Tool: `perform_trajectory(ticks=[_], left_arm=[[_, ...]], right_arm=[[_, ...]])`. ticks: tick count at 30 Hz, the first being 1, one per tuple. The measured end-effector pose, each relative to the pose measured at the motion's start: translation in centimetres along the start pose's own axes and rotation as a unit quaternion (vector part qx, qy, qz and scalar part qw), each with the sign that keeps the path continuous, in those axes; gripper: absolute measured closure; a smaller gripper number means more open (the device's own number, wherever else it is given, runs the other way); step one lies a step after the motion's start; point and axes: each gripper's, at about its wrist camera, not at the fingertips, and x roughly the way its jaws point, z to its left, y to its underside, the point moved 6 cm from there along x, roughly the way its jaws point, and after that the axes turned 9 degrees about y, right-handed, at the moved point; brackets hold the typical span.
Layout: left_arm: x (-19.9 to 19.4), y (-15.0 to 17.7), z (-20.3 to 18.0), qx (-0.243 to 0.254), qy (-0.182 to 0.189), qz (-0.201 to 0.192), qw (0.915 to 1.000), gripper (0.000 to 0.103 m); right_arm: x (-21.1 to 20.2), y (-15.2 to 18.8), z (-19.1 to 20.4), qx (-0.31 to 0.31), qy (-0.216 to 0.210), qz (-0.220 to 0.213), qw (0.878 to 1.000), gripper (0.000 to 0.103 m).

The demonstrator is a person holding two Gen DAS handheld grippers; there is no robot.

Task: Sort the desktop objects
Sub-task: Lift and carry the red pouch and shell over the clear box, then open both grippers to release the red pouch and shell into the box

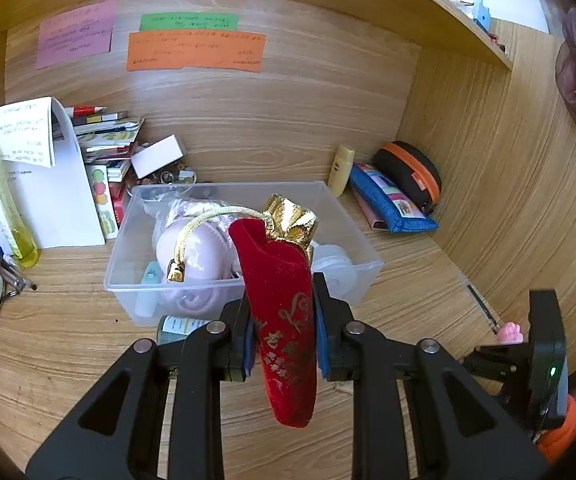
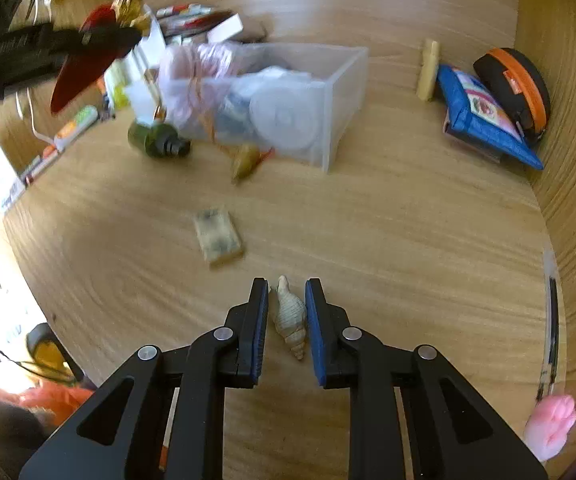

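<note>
My left gripper (image 1: 281, 292) is shut on a red velvet pouch (image 1: 283, 320) with a gold top and cord, held just in front of and above a clear plastic box (image 1: 364, 258) with several items inside. The pouch also shows in the right wrist view (image 2: 83, 68), at upper left above the box (image 2: 348, 92). My right gripper (image 2: 286, 292) is low over the desk with its jaws around a pale spiral seashell (image 2: 290, 316). Small gaps show on both sides of the shell.
A blue pouch (image 1: 388, 200), a black-and-orange case (image 1: 412, 174) and a small yellow bottle (image 1: 342, 168) lie at the back right. Papers and books (image 1: 47, 168) stack at the left. A green bottle (image 2: 155, 138), a tan block (image 2: 217, 236) and a pink paw pen (image 2: 550, 428) lie on the desk.
</note>
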Motion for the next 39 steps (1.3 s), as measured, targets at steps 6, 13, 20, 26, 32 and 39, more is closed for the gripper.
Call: perform_trajectory(ticks=[6, 13, 20, 26, 32, 39], left_arm=[[0.1, -1.5, -0.2, 0.007, 0.002, -0.010, 0.9999, 0.081], [1.3, -3.7, 0.3, 0.008, 0.004, -0.015, 0.9998, 0.081], [4.1, -5.1, 1.3, 0.006, 0.002, -0.004, 1.0000, 0.081], [7.2, -5.4, 1.8, -0.001, 0.008, 0.020, 0.9998, 0.081], [10.0, -4.9, 2.6, -0.002, 0.006, 0.044, 0.9990, 0.081], [11.3, -4.5, 2.9, 0.014, -0.002, 0.052, 0.9986, 0.074]], right_arm=[[-1.7, -5.0, -0.9, 0.012, -0.013, -0.056, 0.998, 0.086], [-1.7, -11.3, -1.3, 0.024, -0.038, -0.096, 0.994, 0.086], [0.8, -15.7, -0.8, 0.023, -0.041, -0.093, 0.995, 0.086], [4.5, -18.0, -0.8, 0.027, -0.026, -0.067, 0.997, 0.086], [7.0, -18.9, -0.9, 0.024, 0.003, -0.062, 0.998, 0.086], [9.0, -18.7, -0.9, 0.007, 0.029, -0.059, 0.998, 0.086]])
